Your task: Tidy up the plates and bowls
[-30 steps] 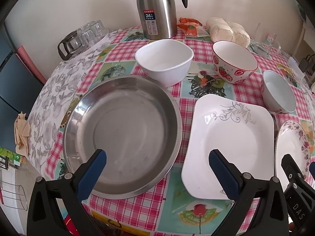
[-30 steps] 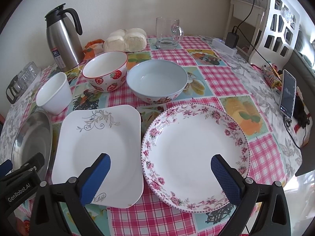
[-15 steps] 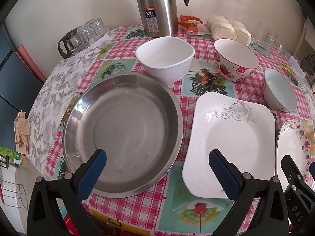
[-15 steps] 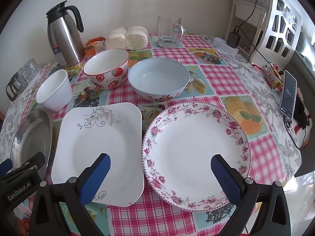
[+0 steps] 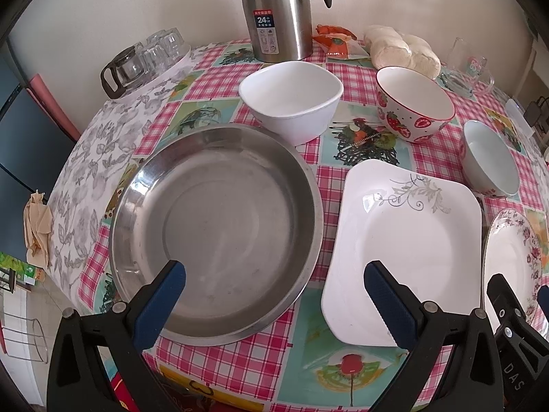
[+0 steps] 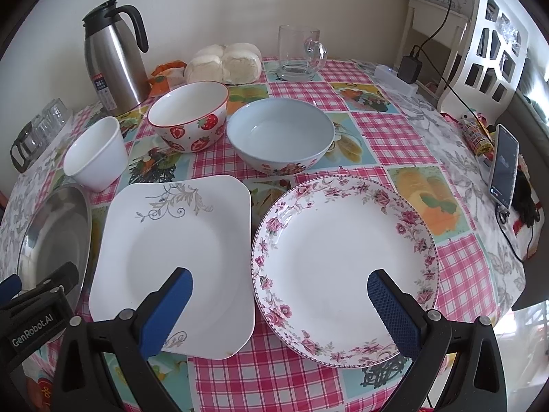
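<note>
Plates and bowls sit spread over the counter (image 6: pixel 387 130), none stacked. In the left wrist view the steel pan (image 5: pixel 216 233) lies at centre, with the square plate (image 5: pixel 408 247) at its 3 o'clock, close beside it but apart. The white bowl (image 5: pixel 291 99) stands at the pan's 1 o'clock, its base just behind the pan's far rim. The strawberry bowl (image 5: pixel 413 108) is at 3 o'clock of the white bowl, and the blue bowl (image 5: pixel 490 158) is at 4 o'clock of that. A flask (image 5: pixel 276 13) stands at 12 o'clock by the wall, with glasses (image 5: pixel 144 58) at 10 o'clock.

In the right wrist view the floral plate (image 6: pixel 345 267) lies at centre, nearly touching the square plate's edge at its 9 o'clock. The blue bowl stands at the floral plate's 12 o'clock, a glass mug (image 6: pixel 298 53) beyond it. A phone (image 6: pixel 504 164) leans at 3 o'clock.

The left gripper (image 5: pixel 274 285) hovers over the gap between pan and square plate, jaws wide apart and empty. The right gripper (image 6: pixel 279 293) hovers over the near edges of the square and floral plates, jaws likewise spread, holding nothing.
</note>
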The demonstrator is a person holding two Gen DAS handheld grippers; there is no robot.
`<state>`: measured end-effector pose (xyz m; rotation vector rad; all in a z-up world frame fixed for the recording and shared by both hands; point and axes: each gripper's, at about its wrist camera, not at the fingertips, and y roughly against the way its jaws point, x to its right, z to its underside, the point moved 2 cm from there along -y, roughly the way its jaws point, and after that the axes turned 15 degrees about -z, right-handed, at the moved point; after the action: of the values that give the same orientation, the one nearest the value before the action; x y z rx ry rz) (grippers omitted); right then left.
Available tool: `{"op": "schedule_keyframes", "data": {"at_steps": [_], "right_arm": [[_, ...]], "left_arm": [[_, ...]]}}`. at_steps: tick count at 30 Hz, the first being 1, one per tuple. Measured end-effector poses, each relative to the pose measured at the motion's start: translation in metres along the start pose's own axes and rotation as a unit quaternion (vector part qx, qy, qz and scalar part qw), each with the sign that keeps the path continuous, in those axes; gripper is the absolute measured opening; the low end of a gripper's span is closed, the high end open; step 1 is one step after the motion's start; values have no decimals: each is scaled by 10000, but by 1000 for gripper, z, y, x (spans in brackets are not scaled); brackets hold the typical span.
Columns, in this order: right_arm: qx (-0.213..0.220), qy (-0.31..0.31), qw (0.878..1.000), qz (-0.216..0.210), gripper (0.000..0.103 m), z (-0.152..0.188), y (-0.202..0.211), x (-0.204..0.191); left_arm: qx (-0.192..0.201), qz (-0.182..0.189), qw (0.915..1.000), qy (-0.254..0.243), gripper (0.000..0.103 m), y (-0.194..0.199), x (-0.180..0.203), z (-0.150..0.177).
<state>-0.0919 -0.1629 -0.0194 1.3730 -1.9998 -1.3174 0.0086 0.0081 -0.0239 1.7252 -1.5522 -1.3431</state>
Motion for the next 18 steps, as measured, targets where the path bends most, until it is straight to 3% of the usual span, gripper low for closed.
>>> {"op": "schedule_keyframes", "data": {"at_steps": [5, 9, 13, 18], "right_arm": [[-32, 65, 10000, 9, 103, 1, -2, -6], [-46, 158, 9999, 4, 103, 2, -3, -15], [-30, 285, 9995, -97, 103, 2, -6, -30], [3, 507, 9980, -382, 103, 3, -11, -59]], "left_arm": [[-88, -34, 9994, 326, 103, -4, -16, -3], [-205, 11, 9932, 1147, 103, -13, -54, -8], [-302, -57, 9859, 1644, 103, -28, -83, -10], [-382, -191, 9860, 1611, 103, -50, -104, -14]]}}
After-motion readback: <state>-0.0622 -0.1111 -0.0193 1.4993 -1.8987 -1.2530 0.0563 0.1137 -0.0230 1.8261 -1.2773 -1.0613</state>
